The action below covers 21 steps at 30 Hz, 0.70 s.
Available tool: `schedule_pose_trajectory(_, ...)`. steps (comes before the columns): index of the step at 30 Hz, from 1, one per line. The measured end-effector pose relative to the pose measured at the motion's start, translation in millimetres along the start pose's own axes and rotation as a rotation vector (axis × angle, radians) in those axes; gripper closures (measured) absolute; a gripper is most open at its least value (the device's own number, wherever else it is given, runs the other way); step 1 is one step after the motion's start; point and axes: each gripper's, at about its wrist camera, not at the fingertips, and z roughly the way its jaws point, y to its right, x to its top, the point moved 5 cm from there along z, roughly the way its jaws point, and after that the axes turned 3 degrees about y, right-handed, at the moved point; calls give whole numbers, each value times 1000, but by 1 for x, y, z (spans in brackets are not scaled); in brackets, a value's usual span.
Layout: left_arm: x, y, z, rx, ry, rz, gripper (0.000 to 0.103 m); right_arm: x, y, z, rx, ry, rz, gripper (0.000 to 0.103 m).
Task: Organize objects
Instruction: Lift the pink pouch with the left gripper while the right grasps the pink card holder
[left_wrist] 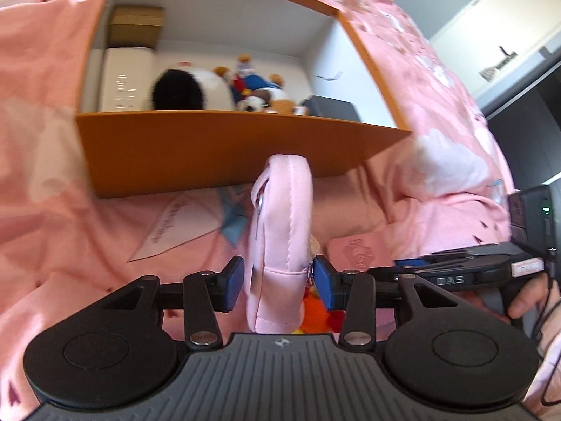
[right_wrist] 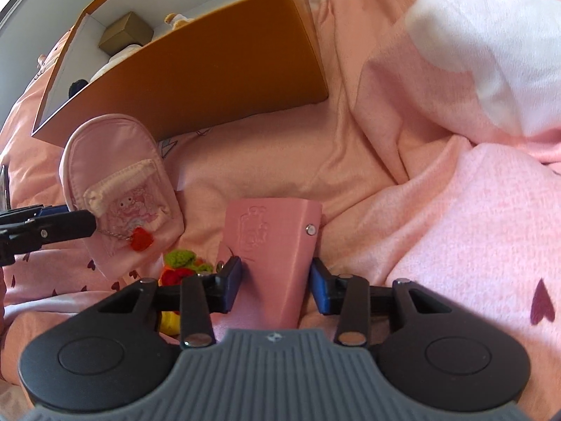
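My left gripper [left_wrist: 278, 284] is shut on a small pink pouch [left_wrist: 280, 231] and holds it upright in front of the orange box [left_wrist: 224, 151]. The pouch also shows in the right wrist view [right_wrist: 122, 189], with a red charm on a chain. My right gripper [right_wrist: 275, 286] has its jaws around a pink case [right_wrist: 277, 245] that lies on the pink blanket; its pads stand a little apart from the case's sides. The orange box also shows in the right wrist view [right_wrist: 224, 70] and holds plush toys [left_wrist: 252, 87], a white box [left_wrist: 126, 77] and a brown box [left_wrist: 135, 26].
Small crocheted toys [right_wrist: 182, 263] in red, green and yellow lie on the blanket between the pouch and the case. A pink card [left_wrist: 175, 224] lies in front of the box. A dark box [left_wrist: 333, 107] sits inside the orange box at the right. Rumpled blanket folds [right_wrist: 455, 105] rise on the right.
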Motion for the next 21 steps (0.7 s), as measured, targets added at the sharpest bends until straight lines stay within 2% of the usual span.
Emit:
schedule_pose_trajectory(3,-2,-4,-3,86,17,17,46,2,-3,-5,-3,16,3,67)
schedule_pose_trajectory(5,-5,-5,3,177,-10,33,46,3,-4,-9,0,24,8,70)
schedule_pose_trajectory(6,-7,-6,5,194,-17,34,44,3,-4,-10,-1,26,10,70)
schedule_pose_trajectory(10,-11,-17,8,230,-29,1,43,3,-6,-10,-15,32,-3,71)
schedule_pose_trajectory(14,-12,-28,7,226,-24,-61,43,4,-7,-10,-18,44,-8,73)
schedule_pose_trajectory(17,-13,-36,6,221,-24,-104,57,5,-10,-17,-3,66,-11,78)
schedule_pose_trajectory(18,-14,-38,5,222,-24,-117,67,5,-12,-20,2,74,-18,80)
schedule_pose_trajectory(21,-15,-41,2,207,-18,-141,76,3,-19,-29,5,95,-47,82)
